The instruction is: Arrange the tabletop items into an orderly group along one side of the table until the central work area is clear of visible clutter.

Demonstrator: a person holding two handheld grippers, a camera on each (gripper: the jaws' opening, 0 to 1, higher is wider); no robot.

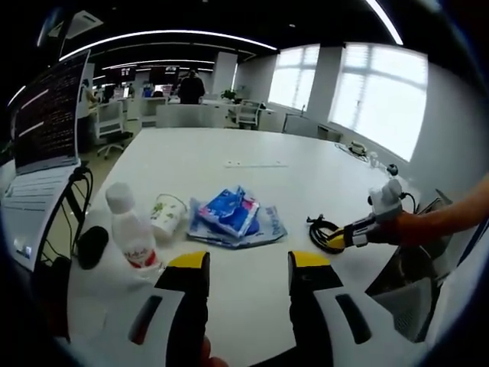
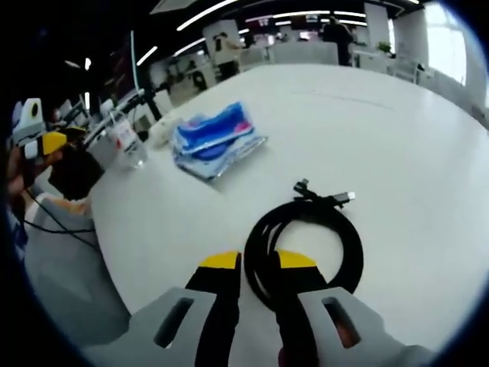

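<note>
Cable [image 2: 306, 241], coiled and black, lies on the white surface [image 2: 397, 130] at the near edge, and one strand of its loop is straddled by the narrowly parted jaws of the right gripper [image 2: 258, 261]; contact is not confirmed. The left gripper [image 1: 250, 264] is held wide and empty above the bottle [image 1: 131, 229], paper cup [image 1: 167, 214] and blue packet [image 1: 233, 215] grouped to the left. If a single strand is pinched, the coil may unwind and trail when lifted.
</note>
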